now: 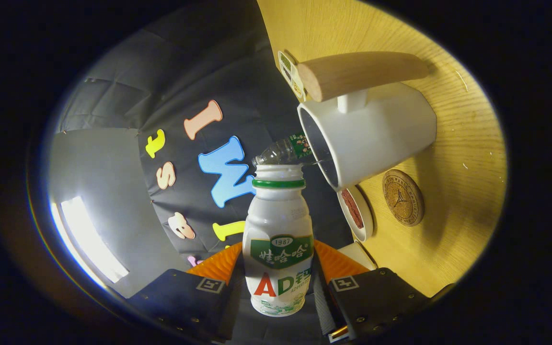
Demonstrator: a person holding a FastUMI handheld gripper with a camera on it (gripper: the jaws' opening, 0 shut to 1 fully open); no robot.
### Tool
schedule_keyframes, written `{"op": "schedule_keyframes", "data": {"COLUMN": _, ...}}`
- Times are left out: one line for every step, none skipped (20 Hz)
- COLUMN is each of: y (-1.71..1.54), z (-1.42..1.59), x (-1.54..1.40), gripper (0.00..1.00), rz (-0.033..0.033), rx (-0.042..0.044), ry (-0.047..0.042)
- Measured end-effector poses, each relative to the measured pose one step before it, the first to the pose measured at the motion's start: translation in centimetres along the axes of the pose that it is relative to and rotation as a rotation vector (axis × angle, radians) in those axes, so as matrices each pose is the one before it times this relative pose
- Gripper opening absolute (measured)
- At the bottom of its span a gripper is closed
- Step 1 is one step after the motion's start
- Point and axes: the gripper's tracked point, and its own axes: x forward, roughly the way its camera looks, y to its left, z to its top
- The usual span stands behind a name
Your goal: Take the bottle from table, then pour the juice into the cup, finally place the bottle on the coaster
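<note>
**Bottle tipped at the cup's rim**

The bottle (278, 244) sits between the two fingers of the gripper (278, 282), which are closed on its lower body, one pressing on each side. It is a small white bottle with a green ring round the neck and no cap on; its open mouth points ahead, away from the fingers. The whole view is rolled over, so the wooden table (453, 158) stands along one side and the booth wall fills the other.

Just beyond the bottle's mouth is the cup (367, 136), a white mug with a wooden handle (360, 74). Its opening faces the bottle, and the mouth lies right beside the cup's rim; whether anything is flowing across I cannot tell. A clear plastic bottle (281, 151) lies past the neck, near the same rim.

On the table beside the cup rests a round cork coaster (403, 197), apart from the cup's base. Between the coaster and the fingers is a small white dish (356, 211) with something reddish in it.
</note>
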Motion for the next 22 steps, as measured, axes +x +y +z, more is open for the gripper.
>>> {"op": "schedule_keyframes", "data": {"y": 0.014, "z": 0.071, "x": -0.077, "gripper": 0.66, "rz": 0.00170, "rx": -0.00098, "ry": 0.00034}}
{"op": "schedule_keyframes", "data": {"y": -0.015, "z": -0.088, "x": 0.105, "gripper": 0.66, "rz": 0.00119, "rx": -0.00225, "ry": 0.00151}}
{"op": "schedule_keyframes", "data": {"y": -0.086, "z": -0.150, "x": 0.032, "gripper": 0.66, "rz": 0.00022, "rx": -0.00591, "ry": 0.00332}}
{"op": "schedule_keyframes", "data": {"y": -0.058, "z": -0.065, "x": 0.112, "gripper": 0.66, "rz": -0.00470, "rx": -0.00431, "ry": 0.00239}}
{"op": "schedule_keyframes", "data": {"y": -0.067, "z": -0.009, "x": 0.057, "gripper": 0.66, "rz": -0.00149, "rx": -0.00024, "ry": 0.00110}}
{"op": "schedule_keyframes", "data": {"y": -0.024, "z": 0.047, "x": 0.050, "gripper": 0.65, "rz": -0.00178, "rx": 0.00232, "ry": 0.00020}}
{"op": "schedule_keyframes", "data": {"y": -0.114, "z": 0.059, "x": 0.054, "gripper": 0.65, "rz": -0.00218, "rx": 0.00122, "ry": -0.00098}}
{"op": "schedule_keyframes", "data": {"y": -0.020, "z": 0.126, "x": -0.060, "gripper": 0.66, "rz": -0.00136, "rx": 0.00131, "ry": -0.00077}}
{"op": "schedule_keyframes", "data": {"y": -0.053, "z": 0.007, "x": -0.001, "gripper": 0.66, "rz": 0.00011, "rx": 0.00051, "ry": 0.00110}}
{"op": "schedule_keyframes", "data": {"y": -0.189, "z": -0.086, "x": -0.186, "gripper": 0.66, "rz": -0.00070, "rx": -0.00144, "ry": -0.00006}}
{"op": "schedule_keyframes", "data": {"y": 0.014, "z": -0.006, "x": -0.139, "gripper": 0.66, "rz": 0.00046, "rx": -0.00069, "ry": 0.00015}}
{"op": "schedule_keyframes", "data": {"y": 0.036, "z": 0.045, "x": -0.039, "gripper": 0.66, "rz": 0.00171, "rx": -0.00024, "ry": 0.00031}}
{"op": "schedule_keyframes", "data": {"y": -0.051, "z": 0.065, "x": -0.093, "gripper": 0.66, "rz": -0.00037, "rx": -0.00067, "ry": 0.00040}}
{"op": "schedule_keyframes", "data": {"y": 0.039, "z": 0.079, "x": -0.081, "gripper": 0.66, "rz": 0.00001, "rx": -0.00074, "ry": -0.00083}}
{"op": "schedule_keyframes", "data": {"y": -0.002, "z": 0.056, "x": -0.040, "gripper": 0.66, "rz": 0.00099, "rx": 0.00155, "ry": -0.00161}}
{"op": "schedule_keyframes", "data": {"y": 0.124, "z": 0.101, "x": 0.021, "gripper": 0.66, "rz": 0.00032, "rx": 0.00196, "ry": -0.00266}}
{"op": "schedule_keyframes", "data": {"y": 0.080, "z": -0.036, "x": -0.031, "gripper": 0.65, "rz": 0.00034, "rx": 0.00139, "ry": -0.00050}}
{"op": "schedule_keyframes", "data": {"y": -0.011, "z": 0.094, "x": 0.034, "gripper": 0.65, "rz": 0.00128, "rx": -0.00054, "ry": -0.00036}}
{"op": "schedule_keyframes", "data": {"y": -0.058, "z": -0.019, "x": 0.072, "gripper": 0.66, "rz": -0.00085, "rx": -0.00114, "ry": -0.00034}}
{"op": "schedule_keyframes", "data": {"y": -0.087, "z": 0.093, "x": 0.019, "gripper": 0.65, "rz": 0.00009, "rx": 0.00095, "ry": -0.00259}}
{"op": "schedule_keyframes", "data": {"y": -0.067, "z": -0.028, "x": -0.075, "gripper": 0.65, "rz": -0.00024, "rx": 0.00433, "ry": -0.00033}}
{"op": "schedule_keyframes", "data": {"y": 0.055, "z": -0.034, "x": -0.001, "gripper": 0.66, "rz": -0.00018, "rx": 0.00359, "ry": 0.00220}}
